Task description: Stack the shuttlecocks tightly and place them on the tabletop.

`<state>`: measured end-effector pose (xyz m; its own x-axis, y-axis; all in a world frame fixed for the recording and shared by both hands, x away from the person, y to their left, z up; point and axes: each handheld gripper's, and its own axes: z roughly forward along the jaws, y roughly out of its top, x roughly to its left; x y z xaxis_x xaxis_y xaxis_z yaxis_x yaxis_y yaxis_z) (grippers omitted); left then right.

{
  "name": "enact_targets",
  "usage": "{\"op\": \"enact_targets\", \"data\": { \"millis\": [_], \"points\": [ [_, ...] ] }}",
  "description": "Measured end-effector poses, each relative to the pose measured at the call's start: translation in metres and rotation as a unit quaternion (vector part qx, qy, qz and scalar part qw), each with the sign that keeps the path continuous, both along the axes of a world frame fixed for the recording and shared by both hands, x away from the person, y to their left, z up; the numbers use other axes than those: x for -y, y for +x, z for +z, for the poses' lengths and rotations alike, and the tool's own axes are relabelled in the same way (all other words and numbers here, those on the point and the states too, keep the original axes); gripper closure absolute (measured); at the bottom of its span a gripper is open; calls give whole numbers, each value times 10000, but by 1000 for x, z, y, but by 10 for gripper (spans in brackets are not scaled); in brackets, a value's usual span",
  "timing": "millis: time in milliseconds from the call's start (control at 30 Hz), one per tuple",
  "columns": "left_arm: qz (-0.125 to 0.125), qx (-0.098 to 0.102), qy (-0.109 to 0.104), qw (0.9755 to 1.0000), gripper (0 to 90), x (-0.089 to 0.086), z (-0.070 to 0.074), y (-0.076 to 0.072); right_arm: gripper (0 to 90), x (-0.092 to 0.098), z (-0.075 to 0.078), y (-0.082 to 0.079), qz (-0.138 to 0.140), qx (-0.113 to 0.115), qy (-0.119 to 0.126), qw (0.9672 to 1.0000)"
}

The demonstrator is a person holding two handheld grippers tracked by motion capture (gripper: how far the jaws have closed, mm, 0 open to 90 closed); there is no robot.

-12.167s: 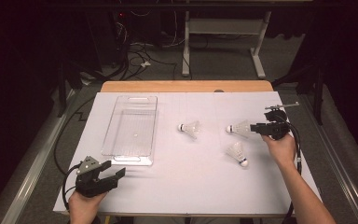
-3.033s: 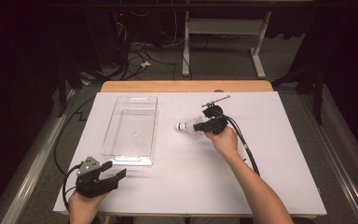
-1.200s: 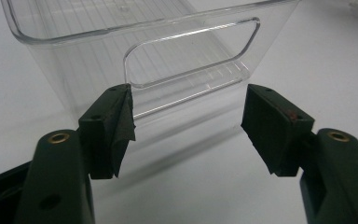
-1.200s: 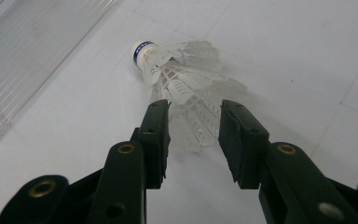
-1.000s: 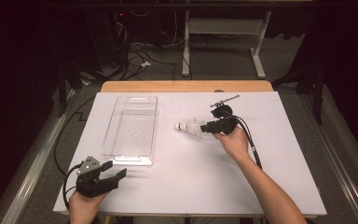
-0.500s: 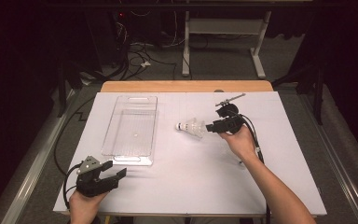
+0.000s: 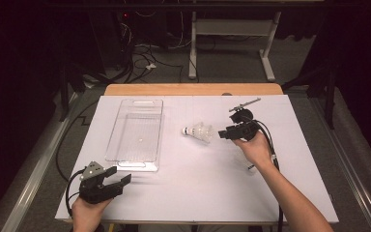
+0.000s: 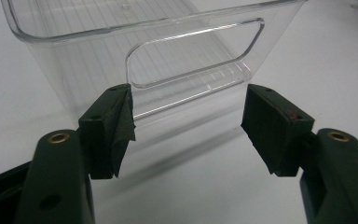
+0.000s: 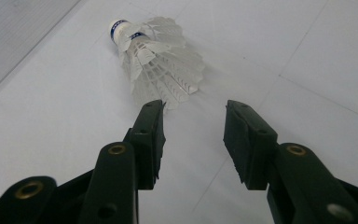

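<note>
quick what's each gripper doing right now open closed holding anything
Left gripper: open, holding nothing, facing the clear tray.
Right gripper: open, holding nothing; shuttlecock lies just beyond its jaws.

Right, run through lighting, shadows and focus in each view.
High view: the white table is brightly lit, the room behind nearly black, everything slightly soft. Left gripper view: the clear tray catches pale glare along its rim and casts a faint shadow; the near jaws look blurred. Right gripper view: the shuttlecock is fairly sharp with a soft shadow beside it; the jaws are darker and softer.
</note>
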<state>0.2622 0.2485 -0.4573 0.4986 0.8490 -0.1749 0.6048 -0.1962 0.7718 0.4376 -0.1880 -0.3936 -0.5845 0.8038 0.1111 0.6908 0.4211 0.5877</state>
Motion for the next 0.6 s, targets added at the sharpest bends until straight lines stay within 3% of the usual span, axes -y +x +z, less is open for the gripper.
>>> {"op": "enact_targets", "data": {
  "millis": [600],
  "points": [
    [24,26,-25,10000,348,-1,0,-1,603,18,0,-12,-55,-115,-36,9999]
  ]
}}
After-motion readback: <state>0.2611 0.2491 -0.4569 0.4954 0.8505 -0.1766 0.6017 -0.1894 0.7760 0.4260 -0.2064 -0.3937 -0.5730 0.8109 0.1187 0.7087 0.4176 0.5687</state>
